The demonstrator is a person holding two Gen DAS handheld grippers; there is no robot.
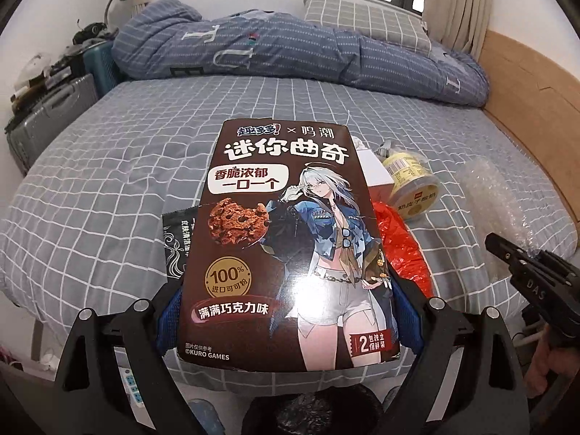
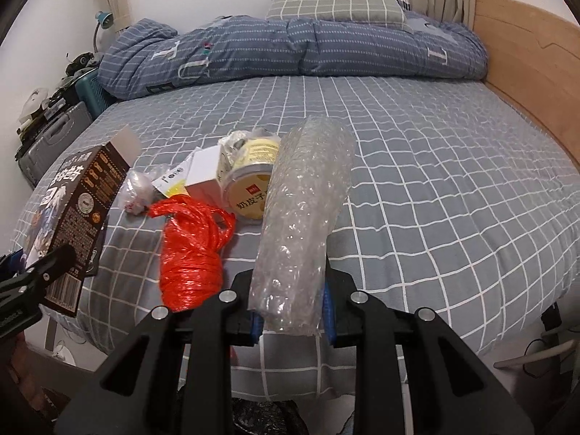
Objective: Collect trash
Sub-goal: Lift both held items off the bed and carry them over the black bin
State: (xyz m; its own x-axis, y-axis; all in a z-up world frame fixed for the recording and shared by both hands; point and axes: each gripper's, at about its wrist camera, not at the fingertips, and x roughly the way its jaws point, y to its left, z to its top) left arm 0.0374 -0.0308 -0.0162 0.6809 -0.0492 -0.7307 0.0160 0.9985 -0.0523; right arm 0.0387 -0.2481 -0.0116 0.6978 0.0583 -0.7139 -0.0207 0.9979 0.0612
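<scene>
My left gripper [image 1: 286, 320] is shut on a brown cookie box [image 1: 286, 239] and holds it flat above the bed's front edge; the box also shows in the right wrist view [image 2: 78, 199]. My right gripper [image 2: 290, 311] is shut on a roll of clear bubble wrap [image 2: 304, 214], lifted above the bed. On the checked bedsheet [image 2: 435, 166] lie a red plastic bag [image 2: 192, 250], a yellow yogurt cup [image 2: 250, 181], a small white box [image 2: 204, 177] and a crumpled clear wrapper [image 2: 139, 186]. A black sachet [image 1: 177, 243] lies under the cookie box.
A black-lined trash bin [image 1: 308, 413] sits below the bed's front edge, under both grippers. A folded blue quilt [image 2: 290, 50] and a pillow [image 2: 337, 3] lie at the far end. A wooden bed frame [image 2: 536, 83] runs along the right. Suitcases [image 1: 50, 116] stand at the left.
</scene>
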